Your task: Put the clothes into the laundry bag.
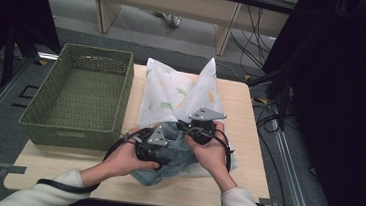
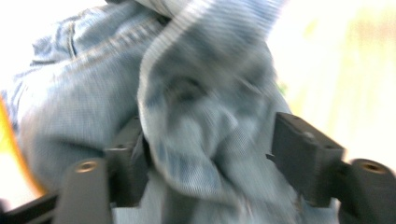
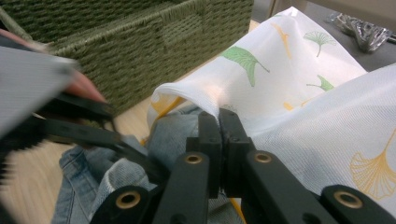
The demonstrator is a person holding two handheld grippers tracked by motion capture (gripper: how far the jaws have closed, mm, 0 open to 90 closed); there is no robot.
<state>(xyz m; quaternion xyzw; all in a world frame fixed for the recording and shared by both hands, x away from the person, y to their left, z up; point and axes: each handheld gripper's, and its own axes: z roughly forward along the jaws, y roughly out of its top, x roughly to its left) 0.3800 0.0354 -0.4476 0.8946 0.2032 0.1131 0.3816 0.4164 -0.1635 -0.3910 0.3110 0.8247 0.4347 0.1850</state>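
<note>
A white cloth bag printed with green and yellow leaves lies on the table with its mouth toward me. Bunched blue denim sits at that mouth. My right gripper is shut on the bag's rim, holding it up over the denim. In the high view the right gripper is just right of my left gripper. The left gripper stands open with a fold of denim between its jaws; the right-hand jaw is clear of the cloth. The picture is blurred.
A green woven basket stands on the left of the wooden table, close beside the bag; its wall fills the top left of the right gripper view. Cables run along the floor to the right. Desk legs stand beyond the far edge.
</note>
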